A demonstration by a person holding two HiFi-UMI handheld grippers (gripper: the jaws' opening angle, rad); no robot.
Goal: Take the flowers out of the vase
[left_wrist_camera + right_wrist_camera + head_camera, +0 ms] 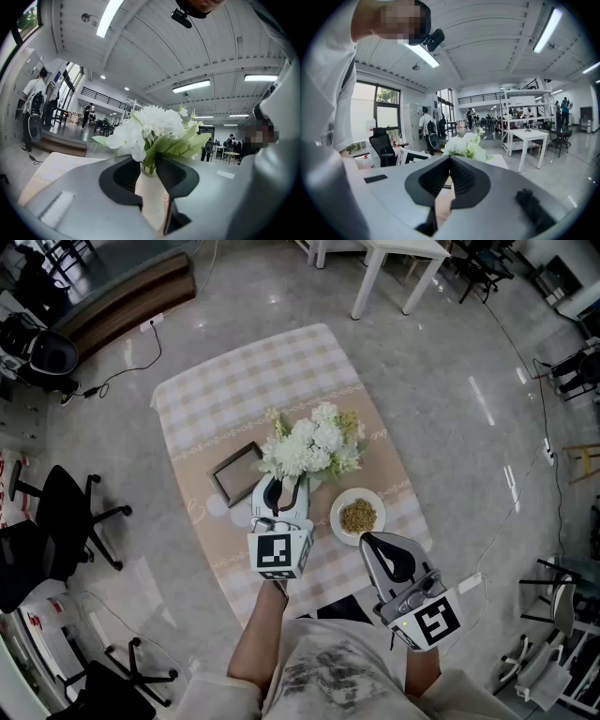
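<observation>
Grey polished floor [450,381], open office hall; black office chairs [56,521] to the left, a white table [398,259] at the far end. In the middle is a table with beige-and-white checked cloth [187,399]. A printed band of ornament and script runs across the cloth, too small to read.

White artificial flowers with green leaves [314,446] [150,126] [464,143] stand upright in a pale cream vase [152,197] near the table centre. The left gripper [285,488] [149,164] is at the vase: both black pads [176,176] clamp the vase neck, with the blooms just above and beyond the jaws.

The right gripper [372,542] [449,164] is held over the near table edge, well apart from the flowers, which show ahead of it. Its jaws are closed together with nothing between them.

A dark rectangular picture frame [234,472] lies just left of the vase. A white round plate of yellowish grains [357,516] sits right of the left gripper. The cubes carry black-and-white square markers [279,554] [433,620], with no readable text.
</observation>
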